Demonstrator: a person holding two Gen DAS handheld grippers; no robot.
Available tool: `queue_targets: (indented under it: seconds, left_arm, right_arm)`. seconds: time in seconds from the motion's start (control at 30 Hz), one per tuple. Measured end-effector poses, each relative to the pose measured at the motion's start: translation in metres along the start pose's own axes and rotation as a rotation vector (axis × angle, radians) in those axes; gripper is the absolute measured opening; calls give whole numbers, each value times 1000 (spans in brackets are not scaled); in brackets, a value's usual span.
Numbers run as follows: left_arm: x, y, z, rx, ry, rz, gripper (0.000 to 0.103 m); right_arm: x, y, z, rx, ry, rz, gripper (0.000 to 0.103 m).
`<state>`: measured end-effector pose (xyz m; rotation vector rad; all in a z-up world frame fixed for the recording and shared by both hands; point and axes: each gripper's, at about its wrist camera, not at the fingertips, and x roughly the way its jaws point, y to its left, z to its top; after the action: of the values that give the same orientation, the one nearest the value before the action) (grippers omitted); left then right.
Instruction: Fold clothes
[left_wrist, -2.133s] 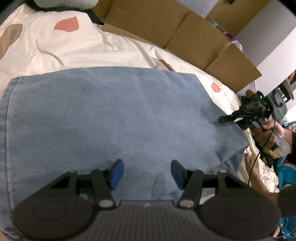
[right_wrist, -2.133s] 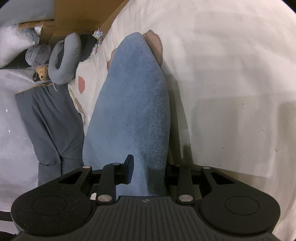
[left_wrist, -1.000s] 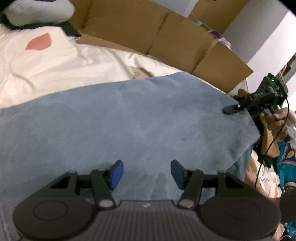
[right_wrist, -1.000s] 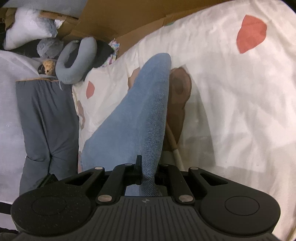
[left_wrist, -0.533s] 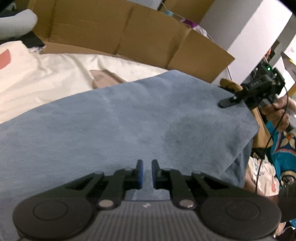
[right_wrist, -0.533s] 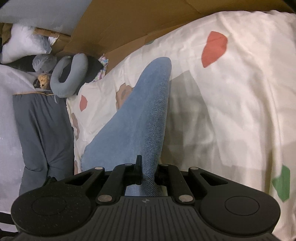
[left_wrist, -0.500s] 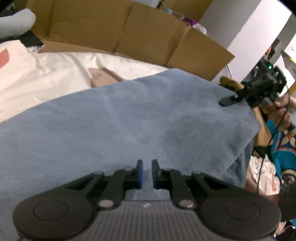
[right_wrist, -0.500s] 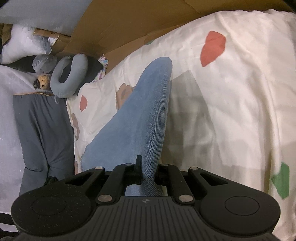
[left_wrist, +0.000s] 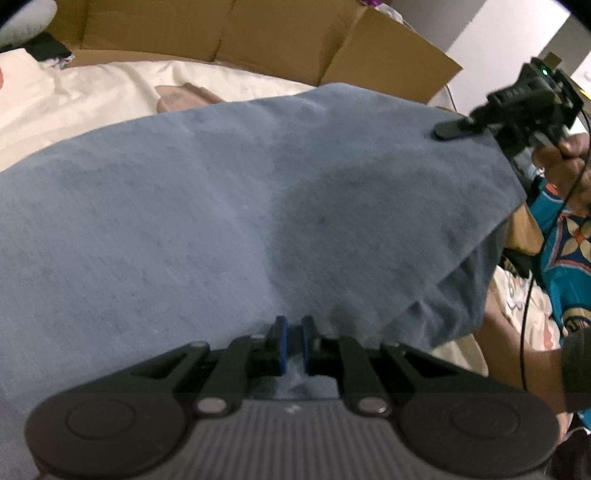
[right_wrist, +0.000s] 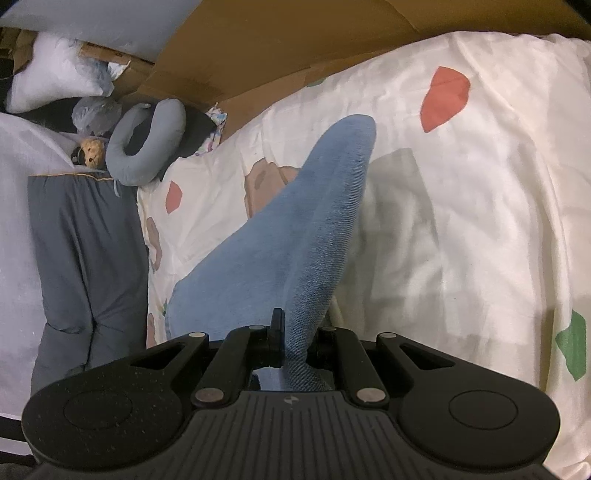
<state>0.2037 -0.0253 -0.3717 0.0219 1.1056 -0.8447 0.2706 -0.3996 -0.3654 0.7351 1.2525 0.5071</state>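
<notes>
A blue denim garment (left_wrist: 229, 206) fills most of the left wrist view, lifted off the cream bedsheet (left_wrist: 92, 88). My left gripper (left_wrist: 293, 345) is shut on its near edge, blue pads pinching a fold. At the far right of that view the right gripper (left_wrist: 452, 130) clamps the garment's other corner, held by a hand (left_wrist: 569, 162). In the right wrist view my right gripper (right_wrist: 295, 338) is shut on the denim garment (right_wrist: 295, 229), which rises away from it as a raised fold above the patterned sheet (right_wrist: 461, 221).
Flattened cardboard (left_wrist: 258, 33) lines the far side of the bed. A grey neck pillow (right_wrist: 147, 144), a small soft toy (right_wrist: 90, 149), grey trousers (right_wrist: 85, 251) and a white pillow (right_wrist: 51, 77) lie to the left. A person's teal patterned top (left_wrist: 569, 258) is at the right.
My left gripper went from open above the denim to shut on its near edge. Both grippers have lifted the garment, and more of the patterned sheet shows beneath it in the right wrist view.
</notes>
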Motion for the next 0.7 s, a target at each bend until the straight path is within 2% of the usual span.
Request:
queue_targets:
  seconds: [0.27,0.43,0.7]
  left_arm:
    - [-3,-13,-10,63,46,-47,7]
    - [4,-17,-22,63,110,-72,6]
    - [-8,-27,-10,59,48,-194,6]
  right_arm:
    - [0,6,1,-22,1,-20,6]
    - [2,5,0,-16,1,-28,6]
    - [3,6,0,-22,3,-32,6]
